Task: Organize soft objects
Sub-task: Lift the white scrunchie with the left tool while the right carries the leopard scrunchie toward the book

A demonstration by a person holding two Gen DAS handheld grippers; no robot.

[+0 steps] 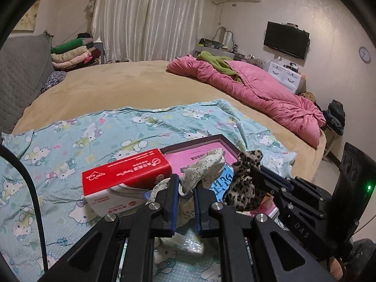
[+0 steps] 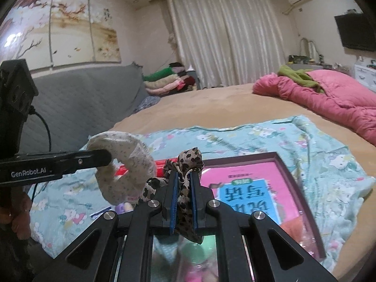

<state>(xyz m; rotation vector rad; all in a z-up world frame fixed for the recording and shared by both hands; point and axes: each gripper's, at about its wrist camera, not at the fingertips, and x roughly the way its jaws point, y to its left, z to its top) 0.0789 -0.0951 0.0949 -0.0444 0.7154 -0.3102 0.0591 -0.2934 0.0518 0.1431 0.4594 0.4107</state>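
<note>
Across the bed (image 1: 122,82), a tan cover runs out to the far edge, where a pink quilt (image 1: 258,87) lies bunched along the right side with a green cloth (image 1: 218,62) on top of it. Near the bed's near edge a light blue cartoon-print sheet (image 1: 70,141) is spread flat. On that sheet, toward its right side, sits a dark-framed tray (image 2: 298,188) holding a pink and blue printed book (image 2: 244,188). Just left of the tray, and touching its corner in the left view, lies a red and white carton (image 1: 127,176).

My left claw (image 1: 185,190) is closed on a white speckled scrunchie (image 1: 204,166). The fabric is pinched between the jaws and raised clear of the sheet, above the carton and the tray's near left corner. In the right view the same scrunchie (image 2: 127,164) hangs as a loop from the tip of that claw (image 2: 103,158).

My right claw (image 2: 184,183) is closed on a leopard-print scrunchie (image 2: 188,162). The cloth bulges above the jaws and trails down below them, held over the tray's near left part. In the left view it (image 1: 244,181) sits just beside the white one, not visibly touching it.

A folded stack of clothes (image 1: 75,51) rests beyond the bed's far left corner.
</note>
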